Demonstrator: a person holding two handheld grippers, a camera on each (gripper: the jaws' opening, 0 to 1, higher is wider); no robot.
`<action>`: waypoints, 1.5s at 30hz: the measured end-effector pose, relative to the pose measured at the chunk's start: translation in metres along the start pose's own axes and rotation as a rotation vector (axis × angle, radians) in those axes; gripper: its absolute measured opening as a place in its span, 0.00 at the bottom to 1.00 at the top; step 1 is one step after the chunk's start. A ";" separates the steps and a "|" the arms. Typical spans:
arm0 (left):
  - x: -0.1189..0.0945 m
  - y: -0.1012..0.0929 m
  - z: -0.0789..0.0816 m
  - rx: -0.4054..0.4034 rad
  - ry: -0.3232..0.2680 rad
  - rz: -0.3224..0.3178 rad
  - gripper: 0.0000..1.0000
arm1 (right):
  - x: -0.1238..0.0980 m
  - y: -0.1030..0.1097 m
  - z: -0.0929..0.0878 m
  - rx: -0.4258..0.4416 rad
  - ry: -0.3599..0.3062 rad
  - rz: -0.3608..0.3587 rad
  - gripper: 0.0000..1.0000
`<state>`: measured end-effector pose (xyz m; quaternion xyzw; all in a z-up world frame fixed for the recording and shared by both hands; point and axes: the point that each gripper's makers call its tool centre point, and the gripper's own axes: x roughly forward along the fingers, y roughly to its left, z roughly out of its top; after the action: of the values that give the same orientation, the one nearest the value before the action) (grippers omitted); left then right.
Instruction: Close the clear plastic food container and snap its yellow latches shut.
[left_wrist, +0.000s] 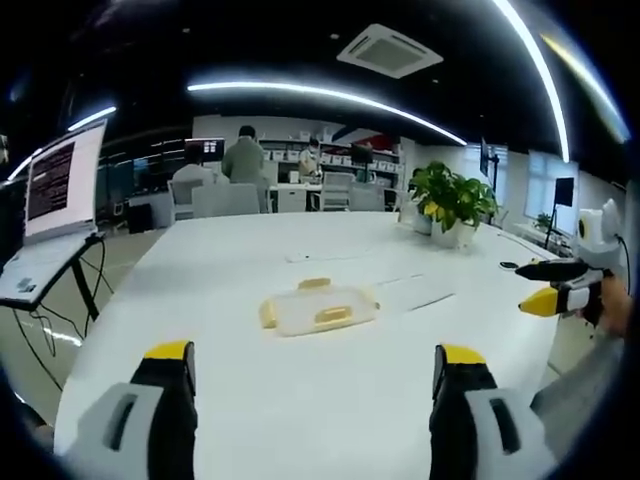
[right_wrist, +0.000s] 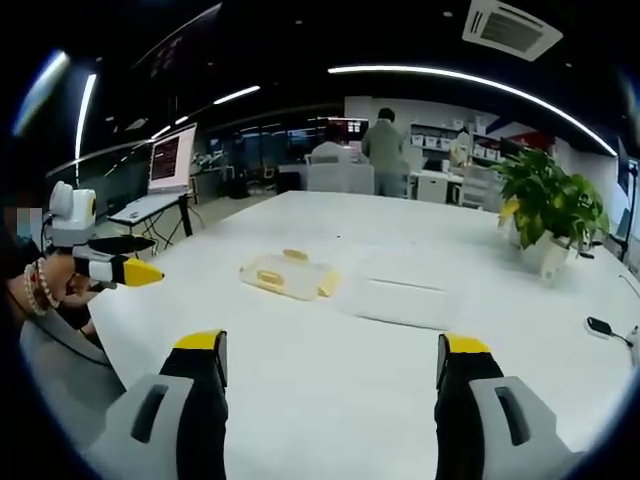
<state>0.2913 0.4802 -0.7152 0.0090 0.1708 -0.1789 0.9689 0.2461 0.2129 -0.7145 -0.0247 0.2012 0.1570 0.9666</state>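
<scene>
Two grippers hang over a white table, both with jaws spread wide and holding nothing. From the left gripper, the clear container with yellow latches lies at twelve o'clock, well apart. From the right gripper, the container lies at eleven o'clock. A potted plant stands at the table's far edge, toward two o'clock.

White table, broad, rounded edge. Clear plastic food container with yellow latches lies directly on it near the middle, lid down. Potted plant stands at far right. Small dark object rests near the right edge.
</scene>
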 end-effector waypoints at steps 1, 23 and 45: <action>-0.001 0.001 0.003 -0.011 -0.012 0.002 0.96 | 0.000 -0.001 -0.001 0.005 0.002 -0.004 0.84; 0.000 -0.008 -0.014 -0.010 0.053 -0.016 0.93 | -0.005 -0.016 -0.009 0.022 0.017 -0.062 0.84; 0.007 0.000 -0.029 -0.067 0.119 -0.001 0.91 | -0.001 0.007 -0.002 0.076 -0.011 0.085 0.79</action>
<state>0.2875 0.4803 -0.7449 -0.0128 0.2342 -0.1728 0.9566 0.2425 0.2193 -0.7163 0.0216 0.2025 0.1903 0.9604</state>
